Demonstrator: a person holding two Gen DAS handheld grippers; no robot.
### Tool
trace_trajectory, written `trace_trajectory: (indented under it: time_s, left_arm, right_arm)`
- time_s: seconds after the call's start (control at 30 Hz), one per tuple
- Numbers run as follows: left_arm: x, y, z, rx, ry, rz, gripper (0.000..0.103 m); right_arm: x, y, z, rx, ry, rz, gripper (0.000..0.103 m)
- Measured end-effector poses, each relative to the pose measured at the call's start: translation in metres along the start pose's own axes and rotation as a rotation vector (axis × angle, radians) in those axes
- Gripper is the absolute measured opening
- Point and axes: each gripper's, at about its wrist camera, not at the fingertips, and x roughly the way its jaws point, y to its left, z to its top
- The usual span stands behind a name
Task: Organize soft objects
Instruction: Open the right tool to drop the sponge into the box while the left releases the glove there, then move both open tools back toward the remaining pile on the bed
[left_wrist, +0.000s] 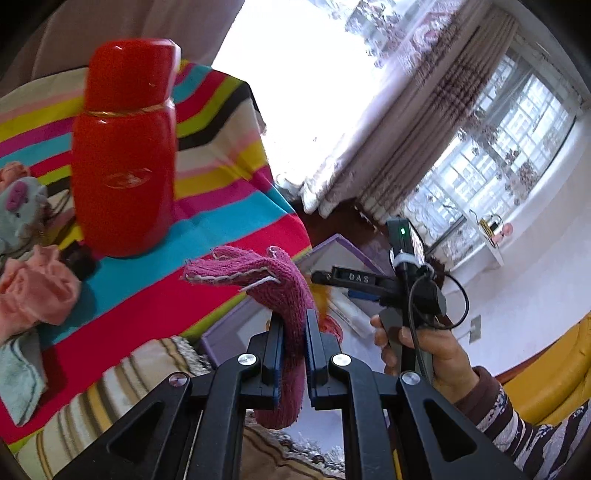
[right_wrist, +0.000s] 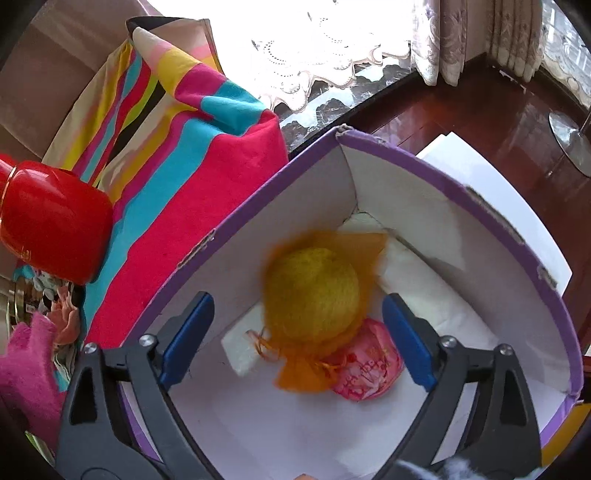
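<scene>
Over the purple box (right_wrist: 480, 206), right fingers (right_wrist: 406, 339) gape, empty.

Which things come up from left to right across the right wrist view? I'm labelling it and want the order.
Fuzzy pink cloth → glossy red plastic flask → bright striped fabric → yellow yarn ball in an orange mesh bag → pink patterned pouch → far wall of the purple-rimmed white cardboard box.

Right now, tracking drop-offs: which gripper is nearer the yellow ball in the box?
Right. The right gripper hangs open directly over the yellow ball; the left gripper, clamping a pink cloth, is beside the purple box.
</scene>
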Motion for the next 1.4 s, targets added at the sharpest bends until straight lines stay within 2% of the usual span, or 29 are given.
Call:
trace_trajectory:
  time_s: [0.3,0.33,0.4,0.43,0.5,0.63,0.7,1.07,1.4]
  left_arm:
    - [0.032,-0.013,-0.005,0.02,0.112,-0.069,0.011]
    - [0.037,-0.014,-0.007,0.03,0.131,-0.047,0.013]
    - [0.049,-0.01,-0.009,0.038,0.175,0.053,0.017]
    - [0.054,-0.003,-0.011,0.015,0.198,0.107,0.025]
    - [0.056,0.014,-0.012,-0.058,0.222,0.148,0.038]
    - [0.045,0.021,-0.01,-0.08,0.182,0.183,0.054]
    - [0.041,0.023,-0.01,-0.083,0.17,0.179,0.056]
    - [0.015,0.029,-0.02,-0.114,0.119,0.124,0.056]
    - [-0.036,0.078,-0.041,-0.274,0.01,0.13,0.056]
  right_arm:
    - [-0.018,-0.011,0.003,0.056,-0.044,0.011,0.094]
    - [-0.02,-0.011,0.003,0.06,-0.047,0.013,0.094]
    - [-0.023,-0.01,0.003,0.057,-0.053,0.012,0.094]
    - [-0.024,-0.009,0.003,0.051,-0.055,0.011,0.094]
    - [-0.027,-0.007,0.003,0.04,-0.058,0.01,0.094]
    - [-0.031,-0.003,0.002,0.028,-0.059,0.012,0.094]
    - [-0.034,0.0,0.0,0.025,-0.06,0.012,0.094]
    - [-0.05,0.045,-0.015,-0.093,-0.062,0.037,0.094]
    - [-0.054,0.118,-0.039,-0.206,-0.031,0.122,0.094]
